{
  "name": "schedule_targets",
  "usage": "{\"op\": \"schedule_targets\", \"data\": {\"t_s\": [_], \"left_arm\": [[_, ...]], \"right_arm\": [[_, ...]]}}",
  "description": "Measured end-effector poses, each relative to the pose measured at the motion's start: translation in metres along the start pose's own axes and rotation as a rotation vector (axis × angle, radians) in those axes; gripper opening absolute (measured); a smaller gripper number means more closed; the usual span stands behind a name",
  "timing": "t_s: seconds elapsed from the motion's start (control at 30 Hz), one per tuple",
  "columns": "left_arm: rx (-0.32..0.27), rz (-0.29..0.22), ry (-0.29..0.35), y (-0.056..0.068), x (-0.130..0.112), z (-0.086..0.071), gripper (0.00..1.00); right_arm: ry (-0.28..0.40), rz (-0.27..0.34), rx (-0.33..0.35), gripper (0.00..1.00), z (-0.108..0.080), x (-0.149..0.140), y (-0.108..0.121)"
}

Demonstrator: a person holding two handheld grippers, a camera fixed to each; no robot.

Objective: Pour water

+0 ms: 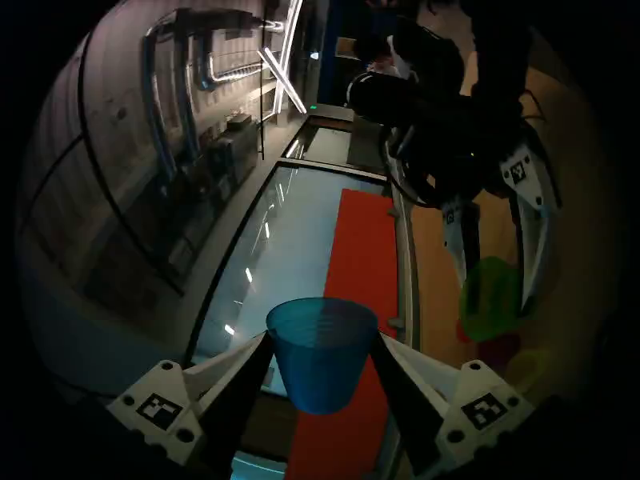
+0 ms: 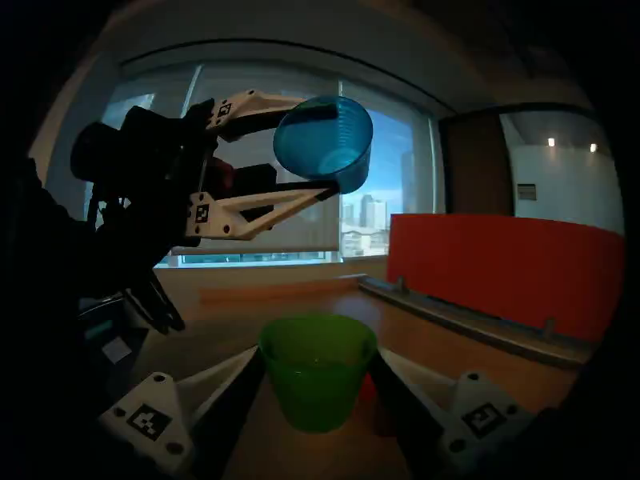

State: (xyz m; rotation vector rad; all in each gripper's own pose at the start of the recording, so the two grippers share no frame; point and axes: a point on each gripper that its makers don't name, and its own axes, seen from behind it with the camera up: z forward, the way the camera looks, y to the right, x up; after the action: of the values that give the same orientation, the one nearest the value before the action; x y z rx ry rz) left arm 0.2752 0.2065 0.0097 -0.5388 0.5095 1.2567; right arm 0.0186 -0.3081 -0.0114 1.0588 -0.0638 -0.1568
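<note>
Blue cup clamped by left gripper, green cup by right gripper — contents unclear.

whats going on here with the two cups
A person works a gripper in each hand. The left gripper is shut on a blue cup, raised and tipped on its side, higher than a green cup that the right gripper grips upright over the wooden table. It looks like a pour from blue to green; no stream is visible.

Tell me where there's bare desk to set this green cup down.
Bare desk lies ahead of the green cup, between it and the window ledge, and rightward up to the rail under the red partition. Its left is crowded with dark gear.
</note>
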Motion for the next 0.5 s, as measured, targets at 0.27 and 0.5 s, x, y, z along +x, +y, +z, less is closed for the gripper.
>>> {"op": "schedule_targets", "data": {"t_s": [0.27,0.5], "left_arm": [[0.004,-0.332,0.002,0.000,-0.010,-0.002,0.85],[0.031,-0.525,-0.006,-0.006,-0.019,-0.005,0.85]], "right_arm": [[0.006,-0.002,-0.008,0.89,-0.003,0.003,0.003],[0.012,-0.003,-0.016,0.90,-0.006,0.004,0.006]]}}
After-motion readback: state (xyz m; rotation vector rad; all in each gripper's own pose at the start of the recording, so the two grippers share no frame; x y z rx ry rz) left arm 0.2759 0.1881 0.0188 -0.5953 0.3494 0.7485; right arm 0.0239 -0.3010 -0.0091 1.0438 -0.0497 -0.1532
